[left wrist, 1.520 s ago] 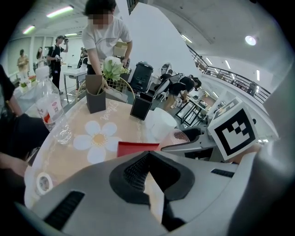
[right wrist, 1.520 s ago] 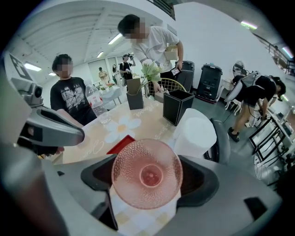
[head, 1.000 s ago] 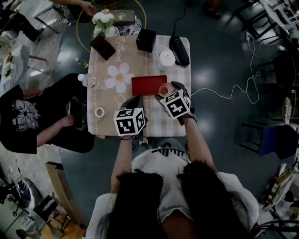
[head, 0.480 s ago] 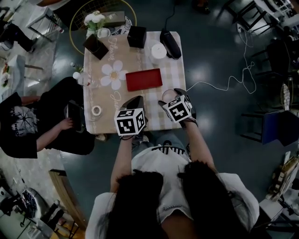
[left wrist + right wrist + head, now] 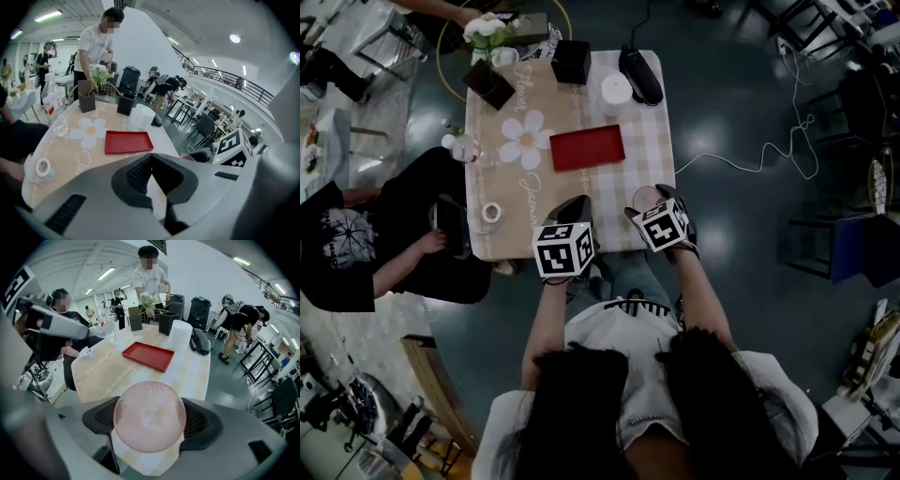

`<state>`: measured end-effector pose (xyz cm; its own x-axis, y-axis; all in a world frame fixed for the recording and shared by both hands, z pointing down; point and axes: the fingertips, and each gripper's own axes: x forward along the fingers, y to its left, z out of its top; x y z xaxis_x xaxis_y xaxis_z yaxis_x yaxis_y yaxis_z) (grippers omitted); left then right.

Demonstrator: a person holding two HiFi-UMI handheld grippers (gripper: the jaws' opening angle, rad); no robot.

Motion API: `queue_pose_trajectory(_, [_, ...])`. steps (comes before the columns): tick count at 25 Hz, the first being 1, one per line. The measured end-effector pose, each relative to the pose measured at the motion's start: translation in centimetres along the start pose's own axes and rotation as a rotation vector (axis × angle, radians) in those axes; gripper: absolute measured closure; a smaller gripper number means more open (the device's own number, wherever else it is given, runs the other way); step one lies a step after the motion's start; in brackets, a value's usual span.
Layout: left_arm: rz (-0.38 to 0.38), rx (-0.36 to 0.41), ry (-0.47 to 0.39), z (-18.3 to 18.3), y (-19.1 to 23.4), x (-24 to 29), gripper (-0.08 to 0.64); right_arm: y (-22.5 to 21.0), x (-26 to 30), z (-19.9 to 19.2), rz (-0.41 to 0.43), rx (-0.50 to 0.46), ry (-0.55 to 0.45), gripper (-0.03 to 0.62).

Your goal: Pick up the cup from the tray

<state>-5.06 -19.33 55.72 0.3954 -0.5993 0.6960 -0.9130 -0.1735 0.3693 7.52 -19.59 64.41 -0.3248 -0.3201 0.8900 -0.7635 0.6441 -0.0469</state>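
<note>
Pink dimpled glass cup [image 5: 149, 416] is riding squeezed sideways in your right gripper's [image 5: 648, 200] fingers [image 5: 200, 422] so it's not slipping, well off the red rectangular tray [image 5: 588, 147]; left gripper [image 5: 150, 158] is idling closed, empty.

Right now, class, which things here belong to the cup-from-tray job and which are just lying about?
Job: pink cup, held by the right gripper; red tray, empty.
Lying about: tape roll; vase of flowers; black box; water bottle.
</note>
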Motion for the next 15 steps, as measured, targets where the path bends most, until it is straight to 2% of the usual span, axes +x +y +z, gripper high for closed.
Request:
queue_pose_trajectory(7, [-0.004, -0.01, -0.007, -1.5, -0.1, -0.7, 0.552, 1.1, 1.0, -1.2, -0.007, -0.036, -0.002, 0.198])
queue_pose_trajectory(15, [0.021, -0.009, -0.026, -2.1, 0.2, -1.9, 0.552, 1.1, 1.0, -1.6, -0.009, 0.013, -0.02, 0.198])
